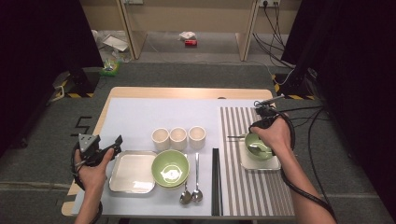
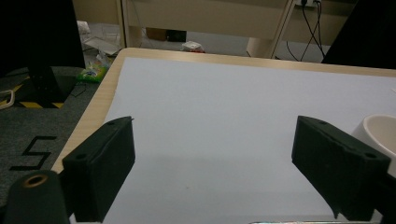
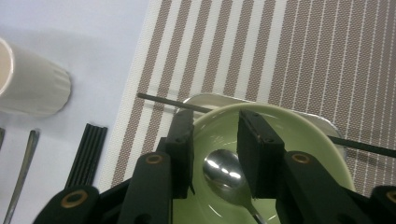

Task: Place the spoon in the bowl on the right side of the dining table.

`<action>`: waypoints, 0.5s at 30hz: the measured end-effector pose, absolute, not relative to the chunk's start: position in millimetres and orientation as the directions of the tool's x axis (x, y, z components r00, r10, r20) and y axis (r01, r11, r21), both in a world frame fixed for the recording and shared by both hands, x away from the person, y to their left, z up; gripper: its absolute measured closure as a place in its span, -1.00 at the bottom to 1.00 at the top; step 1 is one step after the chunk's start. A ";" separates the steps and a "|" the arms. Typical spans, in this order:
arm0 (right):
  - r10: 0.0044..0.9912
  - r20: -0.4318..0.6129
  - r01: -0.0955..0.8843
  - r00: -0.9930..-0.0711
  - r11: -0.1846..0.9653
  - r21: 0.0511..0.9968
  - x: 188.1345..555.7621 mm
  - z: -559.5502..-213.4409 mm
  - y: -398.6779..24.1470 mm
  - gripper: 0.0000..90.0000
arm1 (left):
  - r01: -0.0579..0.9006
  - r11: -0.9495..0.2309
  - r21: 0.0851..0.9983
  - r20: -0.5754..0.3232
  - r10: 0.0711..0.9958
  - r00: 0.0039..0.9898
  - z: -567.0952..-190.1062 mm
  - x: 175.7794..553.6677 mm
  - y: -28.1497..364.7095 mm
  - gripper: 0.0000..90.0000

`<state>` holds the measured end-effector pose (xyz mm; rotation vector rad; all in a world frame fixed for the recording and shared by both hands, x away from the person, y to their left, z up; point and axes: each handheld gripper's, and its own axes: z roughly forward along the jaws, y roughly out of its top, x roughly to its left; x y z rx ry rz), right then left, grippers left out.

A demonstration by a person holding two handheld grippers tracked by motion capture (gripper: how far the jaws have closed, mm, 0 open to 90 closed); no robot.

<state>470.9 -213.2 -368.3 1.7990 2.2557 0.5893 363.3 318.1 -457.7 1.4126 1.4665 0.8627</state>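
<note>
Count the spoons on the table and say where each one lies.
3. Two spoons lie side by side, right of the large green bowl. A third spoon rests inside the small green bowl on the striped mat.

A recording lab, not a home: black curtains (image 1: 42, 46) flank the table (image 1: 187, 92), hazard-taped stand bases (image 1: 77, 84) and trailing cables (image 1: 273, 28) lie behind it.

A glossy green ceramic bowl (image 3: 280, 135) holds a polished metal spoon (image 3: 224, 173) on a woven striped placemat (image 3: 289, 51).
</note>
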 end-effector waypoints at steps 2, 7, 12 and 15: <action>0.965 0.092 0.886 -0.245 0.184 0.426 469.9 -368.2 -210.4 0.49 | 0.364 0.104 0.926 -0.133 0.990 0.055 -457.7 363.2 318.0 -0.73; 0.961 0.096 0.884 -0.259 0.196 0.425 468.1 -368.5 -204.2 0.49 | 0.360 0.107 0.927 -0.136 0.989 0.054 -457.1 363.1 317.7 -0.73; 0.961 0.101 0.885 -0.259 0.194 0.423 466.4 -369.6 -199.8 0.49 | 0.361 0.108 0.926 -0.136 0.989 0.055 -457.2 363.0 318.1 -0.73; 0.960 0.102 0.885 -0.261 0.196 0.422 465.2 -369.7 -198.3 0.49 | 0.363 0.105 0.926 -0.134 0.989 0.055 -457.2 362.9 317.9 -0.73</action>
